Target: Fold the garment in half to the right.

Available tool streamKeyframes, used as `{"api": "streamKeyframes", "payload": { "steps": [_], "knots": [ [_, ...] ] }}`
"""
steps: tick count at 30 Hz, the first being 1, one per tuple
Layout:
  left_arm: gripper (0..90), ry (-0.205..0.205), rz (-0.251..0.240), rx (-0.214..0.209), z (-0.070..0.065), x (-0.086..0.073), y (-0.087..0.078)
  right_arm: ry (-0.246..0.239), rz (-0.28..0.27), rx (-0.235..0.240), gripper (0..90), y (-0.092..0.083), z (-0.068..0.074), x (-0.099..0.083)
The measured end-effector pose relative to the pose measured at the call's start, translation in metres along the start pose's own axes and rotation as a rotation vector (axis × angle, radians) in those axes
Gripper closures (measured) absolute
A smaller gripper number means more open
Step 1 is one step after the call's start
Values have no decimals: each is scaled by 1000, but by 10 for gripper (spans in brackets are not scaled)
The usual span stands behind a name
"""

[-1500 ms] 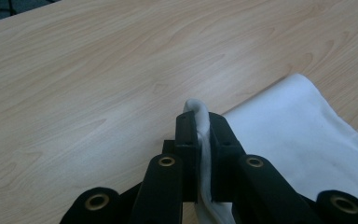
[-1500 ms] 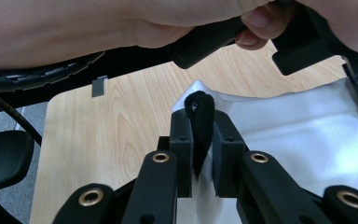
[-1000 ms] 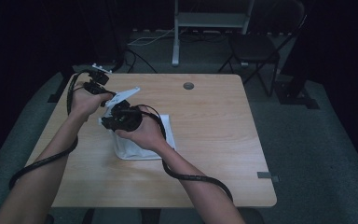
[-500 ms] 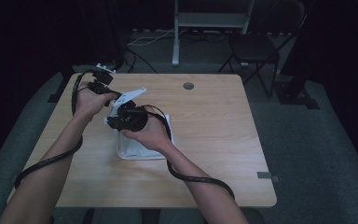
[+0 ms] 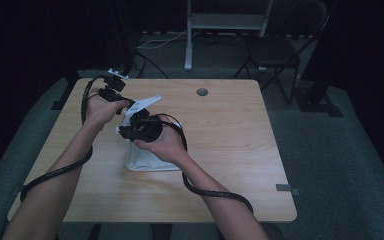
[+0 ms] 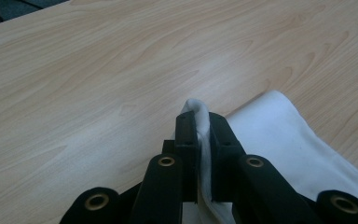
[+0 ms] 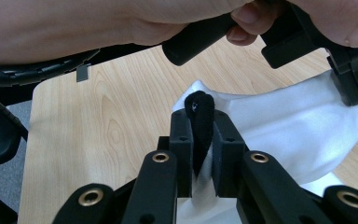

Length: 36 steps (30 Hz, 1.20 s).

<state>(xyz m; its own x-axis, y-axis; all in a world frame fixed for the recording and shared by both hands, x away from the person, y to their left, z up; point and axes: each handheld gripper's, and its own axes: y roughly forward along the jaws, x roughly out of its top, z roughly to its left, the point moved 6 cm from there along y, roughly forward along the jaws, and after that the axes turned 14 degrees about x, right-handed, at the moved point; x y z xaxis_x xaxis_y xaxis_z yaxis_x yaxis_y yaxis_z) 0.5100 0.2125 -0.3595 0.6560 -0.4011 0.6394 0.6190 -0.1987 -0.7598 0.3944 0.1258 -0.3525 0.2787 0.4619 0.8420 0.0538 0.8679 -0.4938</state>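
Observation:
A white cloth point(image 5: 150, 156) lies bunched on the wooden table point(image 5: 230, 140), with one part point(image 5: 144, 102) pulled up between the two hands. My left gripper point(image 5: 122, 100) is shut on a folded white edge of the cloth point(image 6: 200, 109), which stands up between its jaws point(image 6: 203, 126). My right gripper point(image 5: 126, 131) sits just in front of the left one. It is shut on a dark strip point(image 7: 201, 116) together with the white cloth point(image 7: 279, 121). In the right gripper view the other hand point(image 7: 121, 18) and its gripper point(image 7: 349, 70) hang close above.
A small dark round disc point(image 5: 202, 92) sits in the far middle of the table. Cables point(image 5: 215, 190) trail from both grippers across the near side. Beyond the far edge stand a chair point(image 5: 272, 55) and a metal stand point(image 5: 225, 20) on grey floor.
Both hands have drifted a little to the right with the cloth. Both grips are as before.

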Motion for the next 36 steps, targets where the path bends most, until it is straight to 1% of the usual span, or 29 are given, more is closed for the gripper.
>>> {"api": "streamKeyframes", "payload": {
  "steps": [9, 16, 21, 23, 26, 29, 36],
  "knots": [
    [843, -4, 0, 3, 0, -1, 2, 4, 7, -12, 813, -6, -2, -3],
    [843, -5, -2, -2, -6, 1, 4, 2, 12, -17, 813, -8, -3, -6],
    [844, -4, -6, -6, -10, 2, 6, 9, 9, -22, 813, -12, -4, -8],
    [843, 1, -5, -8, -11, 3, 7, 10, 12, -26, 813, -14, -4, -9],
    [843, -3, -10, -7, -13, 5, 7, 3, 20, -29, 813, -17, -6, -11],
    [843, -2, -9, -9, -15, 5, 9, 13, 18, -33, 814, -19, -7, -13],
    [844, -3, -8, -14, -20, 6, 13, 15, 25, -43, 813, -24, -9, -16]
  ]
}}
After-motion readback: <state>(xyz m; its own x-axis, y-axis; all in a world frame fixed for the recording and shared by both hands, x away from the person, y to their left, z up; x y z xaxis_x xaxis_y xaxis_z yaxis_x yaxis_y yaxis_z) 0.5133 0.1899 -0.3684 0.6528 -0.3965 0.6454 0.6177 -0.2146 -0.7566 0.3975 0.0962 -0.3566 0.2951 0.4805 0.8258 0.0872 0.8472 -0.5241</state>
